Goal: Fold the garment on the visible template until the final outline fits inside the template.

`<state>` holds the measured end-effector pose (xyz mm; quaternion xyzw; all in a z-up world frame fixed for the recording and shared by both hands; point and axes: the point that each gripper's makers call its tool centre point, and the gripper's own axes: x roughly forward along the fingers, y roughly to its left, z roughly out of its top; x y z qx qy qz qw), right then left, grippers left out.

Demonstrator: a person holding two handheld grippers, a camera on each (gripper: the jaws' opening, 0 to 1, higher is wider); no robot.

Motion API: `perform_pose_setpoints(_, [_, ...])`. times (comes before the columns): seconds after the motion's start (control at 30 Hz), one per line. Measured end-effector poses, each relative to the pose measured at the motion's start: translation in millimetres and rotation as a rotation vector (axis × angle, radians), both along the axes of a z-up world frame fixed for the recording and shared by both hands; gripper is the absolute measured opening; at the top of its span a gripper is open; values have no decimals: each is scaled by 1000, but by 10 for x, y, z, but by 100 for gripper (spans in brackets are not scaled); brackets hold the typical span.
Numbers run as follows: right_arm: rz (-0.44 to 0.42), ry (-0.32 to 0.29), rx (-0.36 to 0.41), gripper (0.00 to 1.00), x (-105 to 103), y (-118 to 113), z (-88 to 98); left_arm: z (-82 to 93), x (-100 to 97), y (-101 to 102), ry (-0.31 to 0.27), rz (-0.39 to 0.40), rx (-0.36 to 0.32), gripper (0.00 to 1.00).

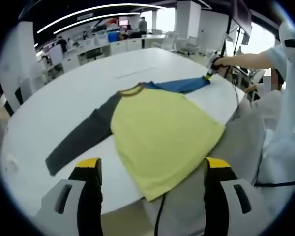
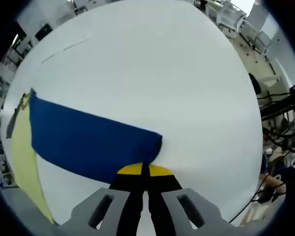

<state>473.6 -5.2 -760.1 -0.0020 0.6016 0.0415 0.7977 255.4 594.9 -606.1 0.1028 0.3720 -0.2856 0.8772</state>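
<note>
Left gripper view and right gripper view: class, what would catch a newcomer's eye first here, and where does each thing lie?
A long-sleeved shirt with a yellow body lies spread on the white oval table, its hem overhanging the near edge. Its dark grey sleeve stretches toward the left gripper, whose jaws stand wide apart above the table edge. The right gripper has its jaws shut on the cuff of the blue sleeve.

No legible text, label or number anywhere, distant office signs perhaps too blurred.

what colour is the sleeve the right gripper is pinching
Blue. The sleeve shows best in the right gripper view, clamped by the right gripper.
</note>
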Motion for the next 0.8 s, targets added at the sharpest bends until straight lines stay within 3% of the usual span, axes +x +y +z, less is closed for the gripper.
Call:
perform_pose_setpoints(0.33, [10,-22,17,2,9,54,205,9,14,37,-7,-29,7,85])
perform_pose_setpoints(0.8, [96,-77,22,2,54,364,591,-3,49,84,-17,-44,0,90])
